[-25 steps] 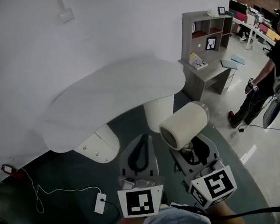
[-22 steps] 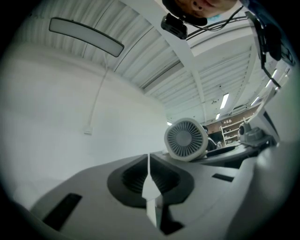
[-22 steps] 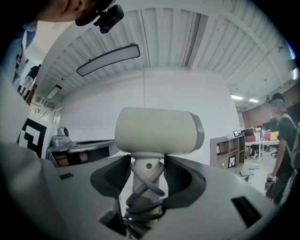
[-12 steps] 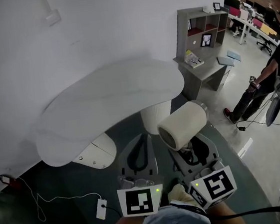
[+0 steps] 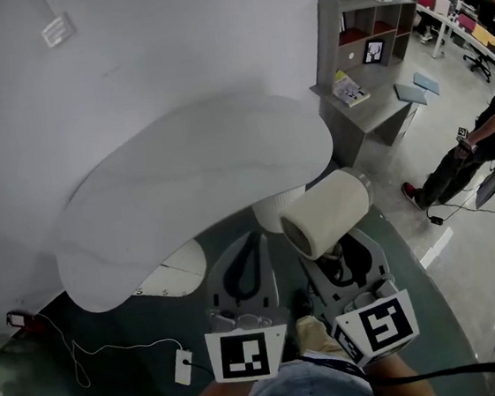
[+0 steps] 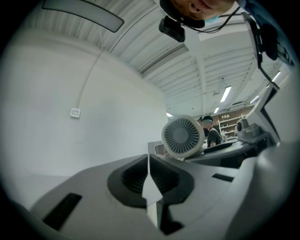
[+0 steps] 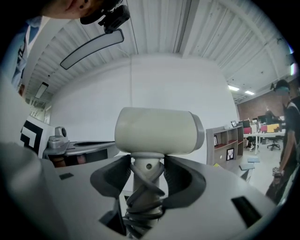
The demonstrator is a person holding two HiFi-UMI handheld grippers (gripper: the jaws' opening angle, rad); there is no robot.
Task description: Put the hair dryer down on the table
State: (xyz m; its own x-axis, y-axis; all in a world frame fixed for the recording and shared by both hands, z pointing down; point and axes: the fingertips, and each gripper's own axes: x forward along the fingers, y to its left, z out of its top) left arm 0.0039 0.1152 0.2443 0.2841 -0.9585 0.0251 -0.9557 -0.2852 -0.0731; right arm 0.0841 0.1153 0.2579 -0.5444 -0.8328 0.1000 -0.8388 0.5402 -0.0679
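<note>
A cream hair dryer with a short round barrel hangs in the air just in front of the white table's near edge, above the floor. My right gripper is shut on its handle. In the right gripper view the barrel sits above the jaws, and the handle, wound with grey cord, is clamped between them at my right gripper. My left gripper hangs beside it on the left, shut with nothing in it. In the left gripper view my left gripper shows closed jaws and the dryer's rear grille.
Two white pedestals stand under the table. A grey shelf desk stands at the back right, and a person is on the right. A white adapter with its cord lies on the dark floor.
The view has shifted, so the table looks slightly larger and nearer. Both grippers keep their places in the picture. The hair dryer stays clamped in the right gripper.
</note>
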